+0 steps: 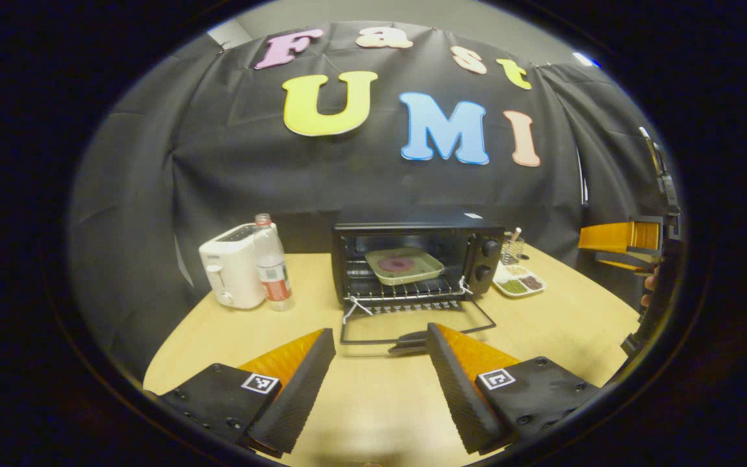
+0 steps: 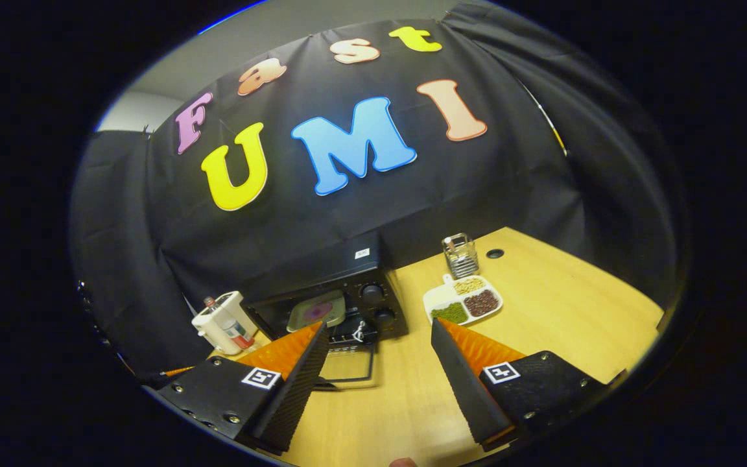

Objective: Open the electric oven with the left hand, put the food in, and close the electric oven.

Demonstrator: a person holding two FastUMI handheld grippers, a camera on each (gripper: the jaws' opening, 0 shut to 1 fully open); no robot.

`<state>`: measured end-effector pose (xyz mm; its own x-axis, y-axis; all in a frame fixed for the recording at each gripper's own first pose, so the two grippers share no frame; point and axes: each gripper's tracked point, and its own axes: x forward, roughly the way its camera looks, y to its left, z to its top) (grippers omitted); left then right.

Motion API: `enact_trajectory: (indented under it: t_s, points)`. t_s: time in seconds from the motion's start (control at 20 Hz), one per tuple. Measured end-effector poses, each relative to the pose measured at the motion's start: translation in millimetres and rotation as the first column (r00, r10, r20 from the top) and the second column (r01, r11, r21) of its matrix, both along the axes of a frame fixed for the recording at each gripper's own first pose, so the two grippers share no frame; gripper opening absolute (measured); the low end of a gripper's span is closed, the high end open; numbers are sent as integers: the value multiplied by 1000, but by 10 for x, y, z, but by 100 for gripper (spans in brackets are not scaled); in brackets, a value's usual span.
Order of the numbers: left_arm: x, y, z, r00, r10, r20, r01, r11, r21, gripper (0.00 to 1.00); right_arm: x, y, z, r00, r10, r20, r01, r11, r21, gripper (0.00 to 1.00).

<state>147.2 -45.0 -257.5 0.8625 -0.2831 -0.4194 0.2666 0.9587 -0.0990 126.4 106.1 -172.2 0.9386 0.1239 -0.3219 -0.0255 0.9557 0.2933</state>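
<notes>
Oven [image 1: 412, 259] door down, unreadable white sticker on top, tray [image 1: 403, 264] inside.

- A white toaster [image 1: 232, 272] stands on the wooden counter [image 1: 568, 324], left of centre in the left gripper view.
- A clear bottle [image 1: 271, 266] with a red cap stands upright just beside the toaster, at its right.
- A white divided dish [image 1: 519, 281] of green, brown and pale grains lies right of centre.
- A wire holder [image 2: 461, 255] stands just behind the dish.

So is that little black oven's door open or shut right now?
Open. The black electric oven's glass door lies folded down flat onto the wooden table, leaving the wire rack and the pale green tray of food inside exposed.
</notes>
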Motion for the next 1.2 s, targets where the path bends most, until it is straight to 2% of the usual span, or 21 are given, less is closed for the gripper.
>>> enact_trajectory:
  t_s: [0.05, 0.1, 0.15, 0.2, 0.35, 0.4, 0.45, 0.5, 0.55, 0.7, 0.8, 0.9, 1.0, 1.15, 1.2]
  points:
    - [-13, -95, -57, 1000, -16, -12, 16, 1000, -2, 96, -38, -82, 22, 1000, -11, 9, 12, 999, -31, 98]
    - [-4, -204, -138, 999, -36, -28, 36, 999, -6, 100, -83, -152, 40, 999, -25, 20, 26, 998, -61, 98]
    - [-12, -308, -218, 997, -54, -46, 54, 999, -8, 100, -121, -226, 81, 999, -34, 36, 37, 995, -95, 98]
    - [-2, -404, -291, 996, -69, -64, 69, 998, -9, 96, -152, -304, 124, 998, -43, 56, 50, 990, -133, 98]
    - [-20, -593, -534, 988, -96, -124, 93, 995, -34, 96, -298, -426, 261, 993, -42, 107, 67, 969, -239, 98]
    - [10, -634, -623, 984, -94, -148, 90, 995, -38, 100, -341, -464, 271, 993, -47, 112, 75, 961, -266, 98]
    - [41, -659, -737, 981, -89, -174, 84, 996, -38, 96, -387, -494, 285, 992, -54, 113, 84, 957, -279, 98]
    - [69, -677, -828, 976, -81, -200, 75, 997, -35, 100, -422, -512, 281, 992, -64, 111, 93, 955, -281, 98]
    - [100, -704, -935, 972, -77, -224, 69, 997, -40, 96, -452, -536, 279, 991, -76, 106, 103, 955, -280, 98]
    - [192, -751, -1148, 962, -77, -263, 73, 997, -25, 100, -559, -651, 273, 988, -118, 103, 143, 944, -296, 98]
    - [259, -763, -1276, 959, -80, -273, 84, 996, 2, 92, -622, -701, 275, 985, -136, 104, 163, 935, -316, 98]
    - [325, -807, -1356, 956, -84, -281, 90, 996, 9, 100, -686, -750, 257, 982, -159, 98, 182, 927, -326, 98]
    - [377, -826, -1423, 956, -81, -283, 91, 996, 22, 96, -738, -817, 243, 977, -185, 103, 210, 916, -342, 98]
    - [451, -837, -1519, 954, -59, -295, 72, 997, 33, 100, -798, -862, 197, 974, -205, 92, 225, 907, -356, 98]
    - [458, -833, -1560, 952, -51, -302, 64, 997, 33, 96, -806, -869, 188, 975, -207, 86, 224, 907, -355, 98]
